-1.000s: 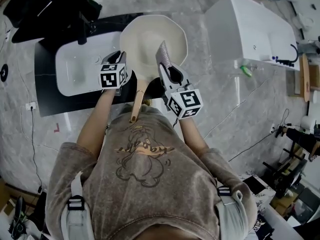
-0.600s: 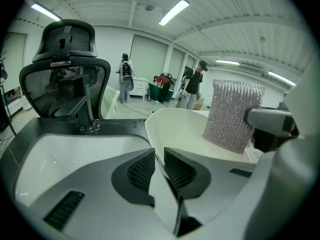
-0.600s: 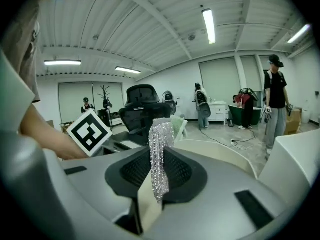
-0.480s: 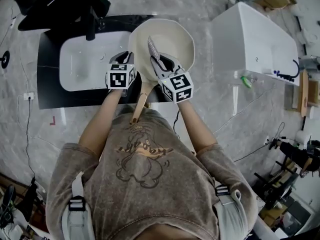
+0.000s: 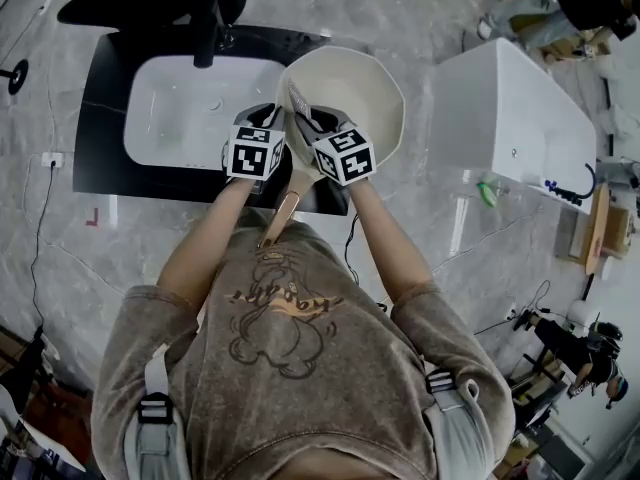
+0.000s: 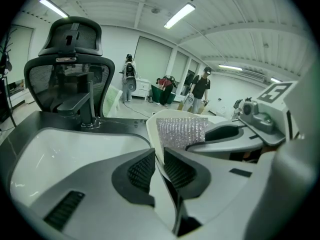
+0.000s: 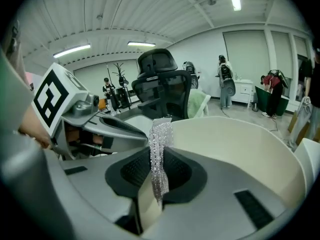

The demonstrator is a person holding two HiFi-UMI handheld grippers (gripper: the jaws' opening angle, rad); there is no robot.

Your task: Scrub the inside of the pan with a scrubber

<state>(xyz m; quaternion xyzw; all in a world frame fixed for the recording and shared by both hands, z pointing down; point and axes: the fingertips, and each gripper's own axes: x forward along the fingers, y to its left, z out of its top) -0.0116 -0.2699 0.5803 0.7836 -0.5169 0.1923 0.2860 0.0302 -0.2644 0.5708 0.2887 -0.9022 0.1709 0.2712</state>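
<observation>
A cream pan [image 5: 350, 93] with a copper handle [image 5: 281, 213] is held over the black counter beside the sink. My left gripper [image 5: 268, 120] is shut on the pan's left rim; the thin cream wall [image 6: 153, 134] runs between its pads. My right gripper [image 5: 312, 124] is shut on a silver mesh scrubber [image 5: 298, 100], which stands upright just inside the pan's left wall. In the right gripper view the scrubber [image 7: 160, 149] rises from between the pads, with the pan's bowl [image 7: 240, 149] beyond. The scrubber [image 6: 181, 132] also shows in the left gripper view.
A white sink basin [image 5: 185, 118] with a black faucet [image 5: 208, 38] sits in the black counter [image 5: 100, 88] left of the pan. A black office chair [image 6: 70, 74] stands behind the sink. A white cabinet [image 5: 510, 108] is to the right. People stand far back.
My right gripper has swung left with the scrubber, from the pan's right part to its left wall, close beside my left gripper. The left gripper keeps its hold on the rim.
</observation>
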